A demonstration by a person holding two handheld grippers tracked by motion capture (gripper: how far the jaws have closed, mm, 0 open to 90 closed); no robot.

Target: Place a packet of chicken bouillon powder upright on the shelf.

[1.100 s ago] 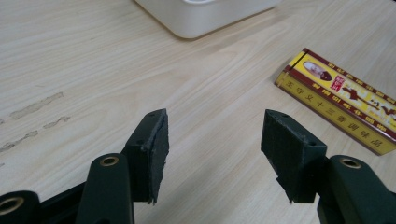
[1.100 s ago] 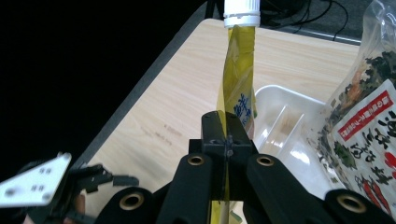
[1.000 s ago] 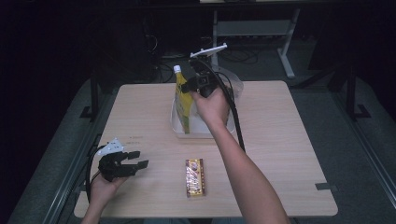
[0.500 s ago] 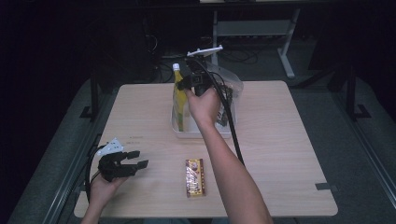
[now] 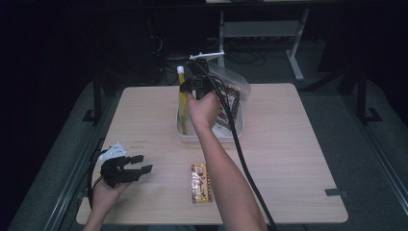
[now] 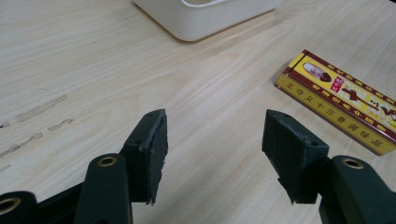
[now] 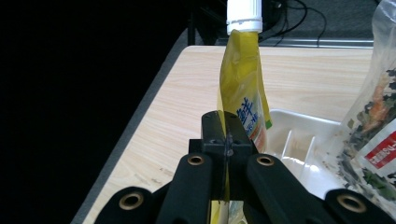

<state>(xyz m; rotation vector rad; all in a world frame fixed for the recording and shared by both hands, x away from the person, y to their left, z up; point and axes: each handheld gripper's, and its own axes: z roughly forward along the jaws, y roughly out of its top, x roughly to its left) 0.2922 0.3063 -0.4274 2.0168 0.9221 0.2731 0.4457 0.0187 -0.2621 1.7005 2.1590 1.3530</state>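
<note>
Yellow pouch going into the white bin

The right gripper [image 7: 227, 140] is clenching the edge of the yellow pouch [image 7: 243, 93] and has been carrying it leftward and lower than a second ago, so it is now standing upright at the left end of the white bin [image 5: 192, 136], beside the clear bag [image 5: 231, 96]. Letting go looks close. The left gripper [image 6: 212, 156] is hanging released, well in front of the bin near the snack box [image 6: 341, 100].

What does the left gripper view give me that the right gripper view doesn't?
Left gripper view: the left gripper, jaws apart over bare wood with nothing between them, and the yellow-and-red box lying flat to one side. Right gripper view: the right gripper shut on the yellow spouted pouch, beside a clear bag of dried food. Both: the white bin and wooden table.
</note>
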